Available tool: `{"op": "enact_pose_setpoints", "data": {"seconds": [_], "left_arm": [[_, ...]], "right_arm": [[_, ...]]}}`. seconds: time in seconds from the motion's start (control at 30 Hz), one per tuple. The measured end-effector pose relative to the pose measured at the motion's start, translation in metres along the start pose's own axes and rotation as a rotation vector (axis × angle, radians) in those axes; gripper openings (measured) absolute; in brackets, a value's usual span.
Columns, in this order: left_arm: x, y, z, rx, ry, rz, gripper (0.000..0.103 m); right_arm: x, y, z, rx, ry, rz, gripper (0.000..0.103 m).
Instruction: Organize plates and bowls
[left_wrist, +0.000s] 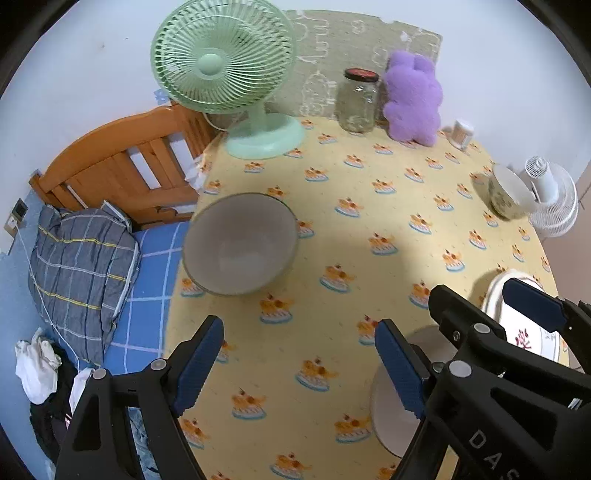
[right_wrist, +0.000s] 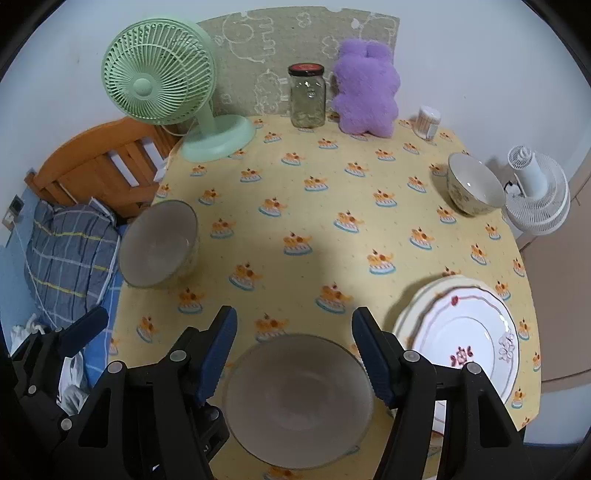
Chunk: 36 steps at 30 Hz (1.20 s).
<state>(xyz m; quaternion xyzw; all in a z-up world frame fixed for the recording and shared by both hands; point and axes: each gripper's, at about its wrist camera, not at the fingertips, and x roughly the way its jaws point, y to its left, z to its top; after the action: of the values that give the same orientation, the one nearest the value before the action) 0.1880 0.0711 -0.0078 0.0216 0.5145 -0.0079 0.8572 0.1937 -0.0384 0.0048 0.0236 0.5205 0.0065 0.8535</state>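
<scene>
The right wrist view shows the right tool (right_wrist: 295, 354) spread wide over the near grey round glass bowl (right_wrist: 298, 400) on the yellow tabletop (right_wrist: 332, 192), and a crooked squeeze could make the smooth bowl slip and tip.

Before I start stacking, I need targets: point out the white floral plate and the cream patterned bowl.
white floral plate (right_wrist: 467, 334), right wrist view, bare centre.
cream patterned bowl (right_wrist: 474, 181), right wrist view, inner wall.

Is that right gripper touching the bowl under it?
Cannot tell. The right wrist view shows the right gripper open astride the near bowl, but not whether they meet.
</scene>
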Motion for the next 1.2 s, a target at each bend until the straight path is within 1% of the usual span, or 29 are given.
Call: {"op": "enact_pose_setpoints", "data": {"seconds": [0.1, 0.23, 0.37, 0.73, 0.8, 0.97, 1.2], "left_arm": [[0.005, 0.016, 0.007, -0.012, -0.006, 0.002, 0.084], [0.014, 0.037, 0.016, -0.026, -0.014, 0.016, 0.079], [0.025, 0.056, 0.024, -0.040, -0.025, 0.022, 0.079], [0.061, 0.091, 0.048, -0.025, -0.044, 0.041, 0.077], [0.069, 0.095, 0.052, -0.024, -0.037, 0.044, 0.077], [0.090, 0.105, 0.059, -0.032, -0.010, 0.023, 0.077], [0.116, 0.111, 0.062, -0.033, 0.042, 0.018, 0.075]], "right_arm": [[0.005, 0.018, 0.010, -0.012, -0.008, -0.002, 0.068], [0.014, 0.037, 0.022, -0.027, -0.015, -0.005, 0.068], [0.026, 0.056, 0.034, -0.026, -0.024, -0.007, 0.068], [0.066, 0.096, 0.059, -0.015, -0.020, -0.023, 0.068], [0.073, 0.101, 0.063, -0.007, -0.012, -0.022, 0.068], [0.093, 0.111, 0.069, 0.014, 0.004, -0.039, 0.068], [0.116, 0.113, 0.073, 0.049, 0.032, -0.041, 0.068]]}}
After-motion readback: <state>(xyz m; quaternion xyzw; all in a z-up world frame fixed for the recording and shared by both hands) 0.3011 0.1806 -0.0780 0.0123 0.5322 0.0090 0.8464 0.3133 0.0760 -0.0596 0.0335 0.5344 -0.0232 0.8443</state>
